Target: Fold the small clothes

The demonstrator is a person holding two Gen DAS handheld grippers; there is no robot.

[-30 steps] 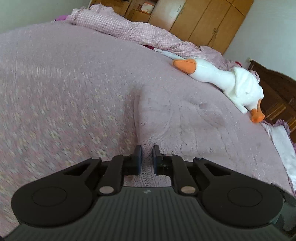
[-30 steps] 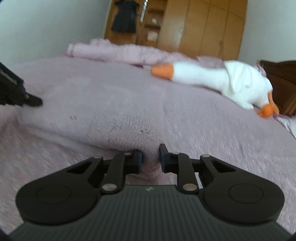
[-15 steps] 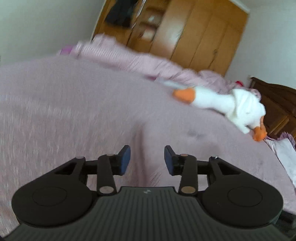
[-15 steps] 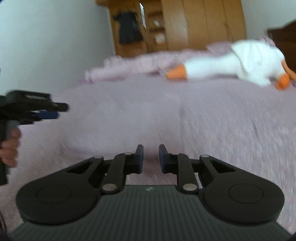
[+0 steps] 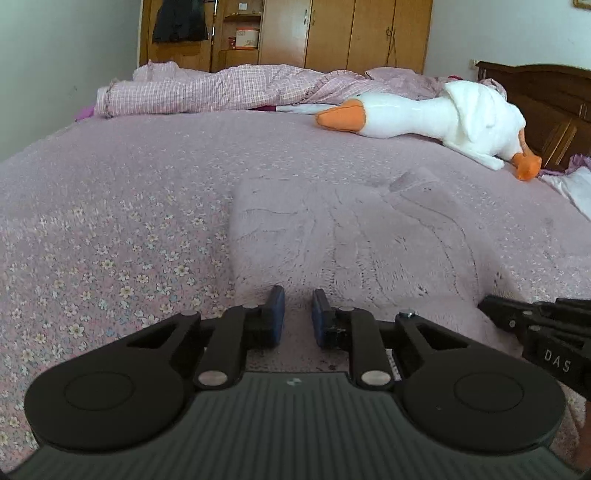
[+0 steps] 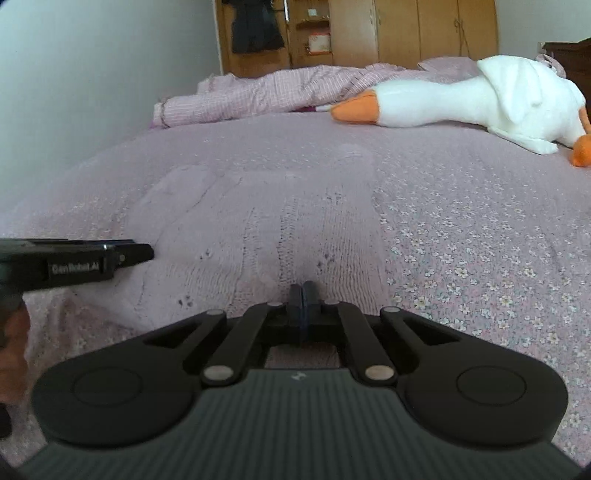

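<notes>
Pale lilac knit garment (image 5: 354,236) spread flat on the bed (image 5: 110,206), roughly mid-bed and reaching down to the near edge, nearly the same colour as the flowery bedspread (easy to lose against it). Folded-looking top edge toward the far side, a small flap or collar bit sticking up near the far right corner of the garment.

Left tool (image 5: 297,317) low over the near hem of the garment, blue pads (image 5: 277,308) apart with a clear gap, nothing between them, so released. Tips right at the fabric, can't tell whether actually touching. Same tool poking in from the left edge of the right wrist view (image 6: 135,254), with part of a hand (image 6: 13,343) behind it.

Right tool (image 6: 302,300) clenched, pads pressed flat together over the near hem of the garment (image 6: 266,229). Fabric bunches into a little crease right at the tips, but can't tell if any knit is really pinched in there (looks closed on itself). Also visible at the right edge of the left view (image 5: 517,314), beside the garment's near right corner.

Big white plush goose (image 5: 436,114) with orange beak lying along the far side of the bed, well apart from the garment. Rumpled pink checked quilt (image 5: 221,88) bunched along the far edge, wooden wardrobe (image 5: 351,33) behind, dark headboard (image 5: 546,96) at the far right.
</notes>
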